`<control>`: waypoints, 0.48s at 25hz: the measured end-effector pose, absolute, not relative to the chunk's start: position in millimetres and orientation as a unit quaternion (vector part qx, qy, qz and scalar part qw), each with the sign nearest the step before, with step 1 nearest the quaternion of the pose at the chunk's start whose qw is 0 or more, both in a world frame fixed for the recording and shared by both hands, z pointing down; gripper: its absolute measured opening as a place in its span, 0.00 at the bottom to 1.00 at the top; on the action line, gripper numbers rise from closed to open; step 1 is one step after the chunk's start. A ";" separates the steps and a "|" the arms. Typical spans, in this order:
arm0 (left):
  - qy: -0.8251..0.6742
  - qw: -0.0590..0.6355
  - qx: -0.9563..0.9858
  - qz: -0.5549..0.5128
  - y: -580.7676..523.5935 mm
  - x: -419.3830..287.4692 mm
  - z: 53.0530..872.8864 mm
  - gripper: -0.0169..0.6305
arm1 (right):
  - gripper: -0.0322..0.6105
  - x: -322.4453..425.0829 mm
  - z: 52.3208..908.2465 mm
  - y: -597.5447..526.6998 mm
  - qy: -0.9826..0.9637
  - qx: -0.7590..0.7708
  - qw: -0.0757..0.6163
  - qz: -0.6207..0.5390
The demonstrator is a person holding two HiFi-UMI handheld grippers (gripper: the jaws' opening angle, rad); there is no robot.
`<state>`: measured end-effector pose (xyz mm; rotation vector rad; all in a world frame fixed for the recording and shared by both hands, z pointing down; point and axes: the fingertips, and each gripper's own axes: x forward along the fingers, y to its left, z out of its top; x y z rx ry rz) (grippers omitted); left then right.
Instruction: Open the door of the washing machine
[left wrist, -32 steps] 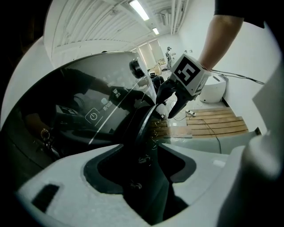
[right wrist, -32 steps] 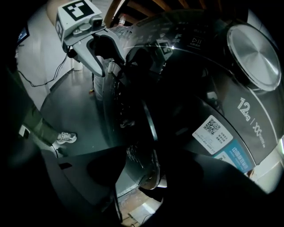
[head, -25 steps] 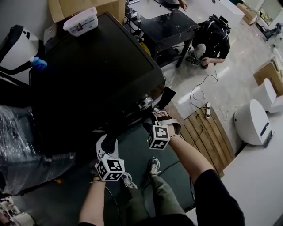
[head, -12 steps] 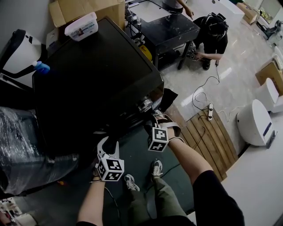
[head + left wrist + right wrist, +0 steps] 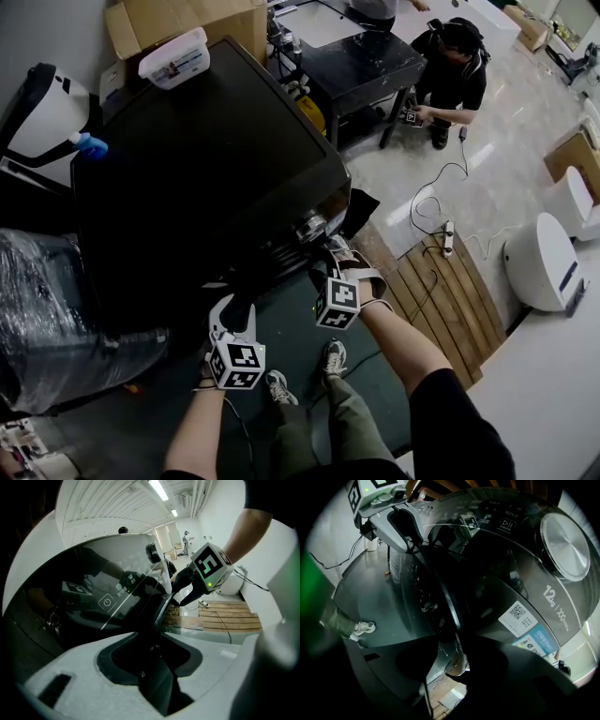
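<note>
My left tongs (image 5: 229, 305) and right tongs (image 5: 325, 262) are both at the front edge of the big glossy black washing machine (image 5: 206, 169), with the left pair nearer me. Their jaws have just been closing. Each pair clamps the rim of the dark round door (image 5: 158, 613), which runs edge-on between the pads in both gripper views. I cannot tell how far the door stands off the front. A white lidded plastic tub (image 5: 173, 56) rests at the far corner of the machine's top.
</note>
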<state>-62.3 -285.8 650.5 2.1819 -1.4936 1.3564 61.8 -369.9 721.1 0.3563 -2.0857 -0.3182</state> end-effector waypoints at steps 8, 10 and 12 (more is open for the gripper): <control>-0.436 0.058 0.763 0.473 -229.6 -35.5 653.8 0.29 | 0.31 103.6 729.5 -272.2 -0.879 0.136 0.452 -0.069; -0.423 0.058 0.768 0.478 -220.7 -32.8 655.4 0.30 | 0.32 108.1 730.7 -258.5 -0.875 0.157 0.455 -0.052; -0.412 0.054 0.773 0.479 -212.5 -31.1 656.1 0.30 | 0.32 111.2 730.9 -246.4 -0.870 0.170 0.461 -0.038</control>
